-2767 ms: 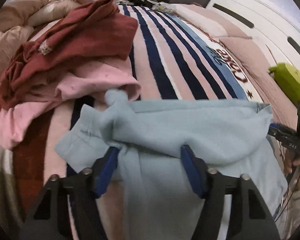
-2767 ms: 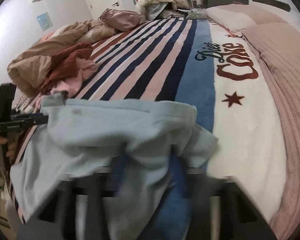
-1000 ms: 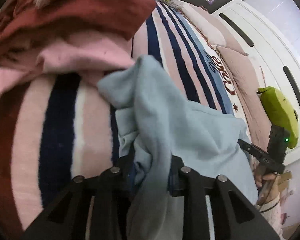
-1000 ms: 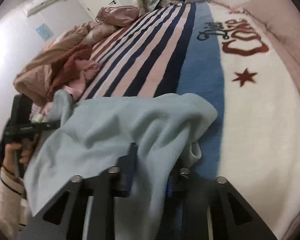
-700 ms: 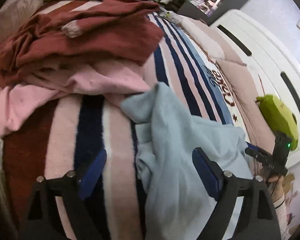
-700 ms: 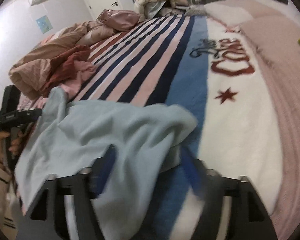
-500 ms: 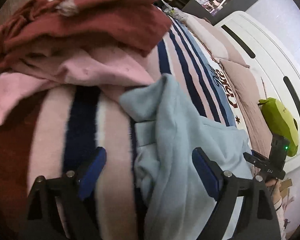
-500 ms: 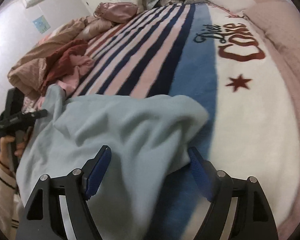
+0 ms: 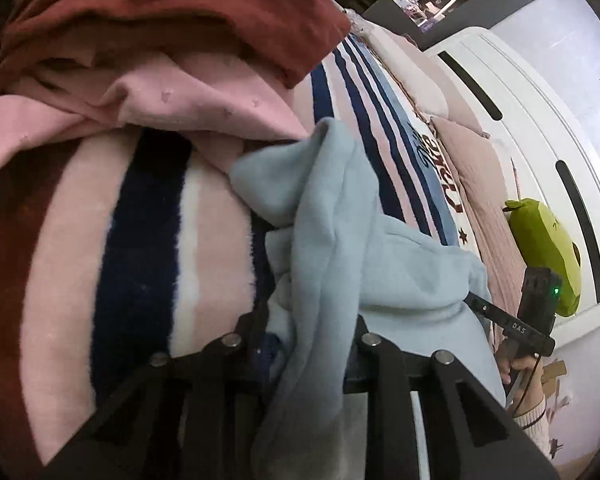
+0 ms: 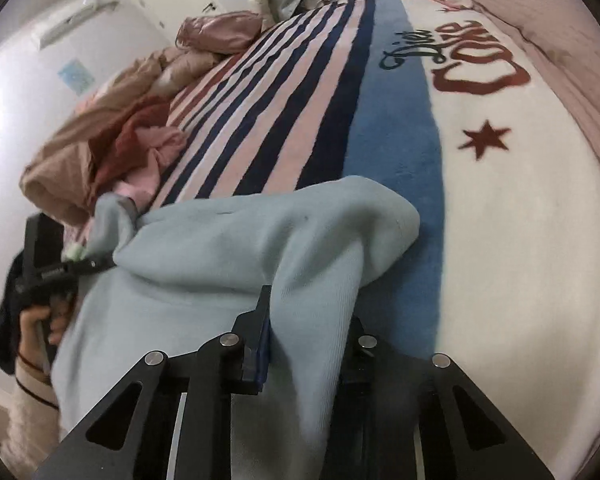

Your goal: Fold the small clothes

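A light blue garment (image 9: pixel 400 264) lies rumpled on the striped blanket, one corner raised toward the pink clothes. In the left wrist view a thick fold of it runs between the jaws of my left gripper (image 9: pixel 308 320), which are closing and press on the cloth. In the right wrist view the same light blue garment (image 10: pixel 220 240) bunches between the jaws of my right gripper (image 10: pixel 308 312), also closing and pinching a fold near its right corner. Each view shows the other gripper at the garment's far edge, held by a hand.
A pile of dark red clothes (image 9: pixel 160 40) and pink clothes (image 9: pixel 204 104) lies just beyond the garment. The striped blanket (image 10: pixel 500 200) with a logo and star spreads to the right. A green plush (image 9: pixel 544 248) rests by the white headboard. A beige duvet (image 10: pixel 60 160) bunches far left.
Half a second ago both grippers stood wide open over the garment. Both have since closed onto folds of the light blue cloth, sitting slightly lower and closer to it.
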Tool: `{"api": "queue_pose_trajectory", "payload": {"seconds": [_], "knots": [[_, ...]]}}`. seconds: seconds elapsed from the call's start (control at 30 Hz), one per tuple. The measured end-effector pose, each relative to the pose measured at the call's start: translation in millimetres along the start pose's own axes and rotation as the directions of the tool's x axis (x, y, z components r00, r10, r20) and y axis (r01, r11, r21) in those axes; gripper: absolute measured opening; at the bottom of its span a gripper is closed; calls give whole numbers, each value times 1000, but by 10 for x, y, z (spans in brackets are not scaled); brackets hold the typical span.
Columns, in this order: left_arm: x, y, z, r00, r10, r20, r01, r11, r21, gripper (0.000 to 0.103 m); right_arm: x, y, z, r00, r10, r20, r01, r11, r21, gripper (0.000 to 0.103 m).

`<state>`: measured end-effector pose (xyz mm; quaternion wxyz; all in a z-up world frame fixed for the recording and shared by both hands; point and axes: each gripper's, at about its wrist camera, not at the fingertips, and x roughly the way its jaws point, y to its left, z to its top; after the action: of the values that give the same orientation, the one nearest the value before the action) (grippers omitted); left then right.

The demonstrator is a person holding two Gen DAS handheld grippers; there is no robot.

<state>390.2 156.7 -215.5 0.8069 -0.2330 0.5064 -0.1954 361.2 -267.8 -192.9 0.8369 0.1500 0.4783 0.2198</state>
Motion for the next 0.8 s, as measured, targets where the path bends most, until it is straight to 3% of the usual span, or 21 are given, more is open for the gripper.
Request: {"api": "queue_pose_trajectory", "payload": {"seconds": [0.07,0.1,0.17,0.23,0.27,0.4,0.5,0.57,0.63,0.77,0.8], "knots": [[-28,-53,-26,1000,0,-14,0,1000,2,40,-46,56,-21,1000,-23,1,23,1000,-8,23],[-54,-90,-46,1000,5,-17,-5,1000,12,47,-98,108,-44,999,-46,-2,46,999,-29,31],[-213,-208,-122,998,59,15,-60,996,60,77,-265,233,-124,994,-106,18,108,989,-104,44],[-458,-325,-265,986,142,88,-153,981,122,80,-433,382,-250,980,-193,51,199,963,-180,51],[-603,-371,-368,982,151,115,-166,977,135,82,-493,434,-305,976,-209,63,218,954,-204,51],[-1027,-451,-840,985,68,157,-85,991,102,86,-851,759,-681,986,-121,113,147,953,-265,51],[-1215,-511,-1227,984,34,172,-50,995,88,91,-981,1076,-962,988,-48,144,93,942,-323,44],[-1220,-532,-1505,985,-30,170,22,998,50,92,-960,1315,-1142,988,-8,156,66,926,-372,30],[-1135,-516,-1740,983,-92,158,93,996,-3,92,-855,1539,-1290,988,16,156,51,908,-417,9],[-813,-450,-2019,970,-202,136,219,968,-124,97,-578,1715,-1467,992,38,117,14,911,-413,7],[-773,-477,-2046,972,-176,156,195,974,-117,97,-525,1725,-1492,993,31,113,18,915,-403,7]]}}
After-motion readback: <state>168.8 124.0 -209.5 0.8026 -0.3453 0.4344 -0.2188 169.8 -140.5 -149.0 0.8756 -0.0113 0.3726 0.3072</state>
